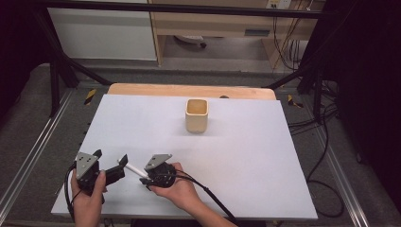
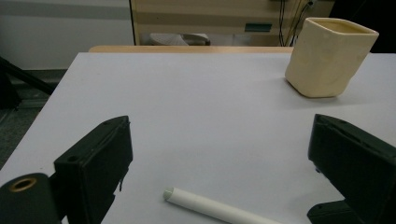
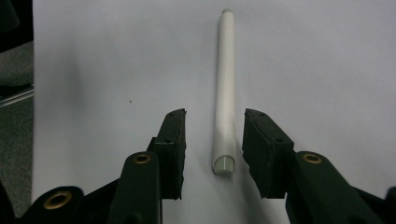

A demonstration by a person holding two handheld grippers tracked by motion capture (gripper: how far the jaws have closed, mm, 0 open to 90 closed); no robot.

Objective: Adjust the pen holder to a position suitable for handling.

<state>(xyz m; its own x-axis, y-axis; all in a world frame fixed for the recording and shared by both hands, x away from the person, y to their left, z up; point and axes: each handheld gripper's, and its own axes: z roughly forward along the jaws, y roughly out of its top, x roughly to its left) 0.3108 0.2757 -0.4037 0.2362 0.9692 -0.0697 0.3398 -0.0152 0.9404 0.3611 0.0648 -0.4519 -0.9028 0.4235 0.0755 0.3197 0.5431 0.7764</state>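
Note:
A white pen (image 1: 134, 169) lies flat on the white table sheet (image 1: 246, 156) near the front left. My right gripper (image 1: 143, 178) is low over its near end. In the right gripper view the pen (image 3: 225, 84) runs straight away between the jaws of that gripper (image 3: 215, 113), with a narrow gap on each side, so the pads do not press on it. My left gripper (image 1: 112, 158) rests just left of the pen, jaws wide apart (image 2: 222, 126) and empty; the pen's far tip (image 2: 210, 205) lies on the sheet between them. A cream square cup (image 1: 196, 115) stands upright farther back.
The cup (image 2: 329, 58) is at the back middle of the sheet, well away from both hands. A wooden table edge (image 1: 189, 90) shows beyond the sheet. Black frame bars and cables run along the floor at both sides.

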